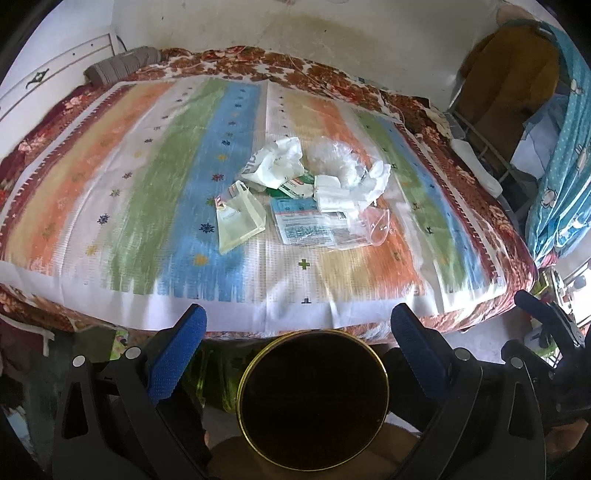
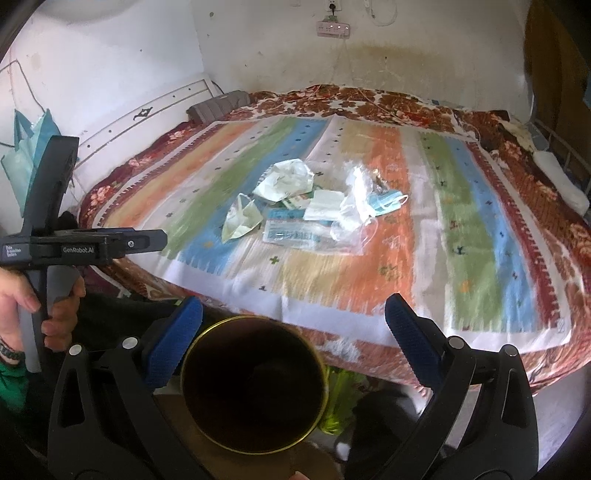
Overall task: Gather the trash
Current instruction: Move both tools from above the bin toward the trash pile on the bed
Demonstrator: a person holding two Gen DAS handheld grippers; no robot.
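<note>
A pile of trash (image 1: 314,192) lies in the middle of the striped bedspread (image 1: 147,206): crumpled white bags, a pale green bag (image 1: 238,221), printed packets and clear plastic. It also shows in the right wrist view (image 2: 314,206), with a blue face mask (image 2: 388,201). A dark round bin with a gold rim (image 1: 313,398) stands below the bed edge, between the fingers of both views (image 2: 255,384). My left gripper (image 1: 298,347) is open and empty above the bin. My right gripper (image 2: 293,339) is open and empty too.
The left gripper body (image 2: 74,243) and a hand show at the left of the right wrist view. A grey pillow (image 1: 122,66) lies at the headboard. A blue curtain (image 1: 565,166) hangs at the right. A power strip (image 2: 332,27) is on the wall.
</note>
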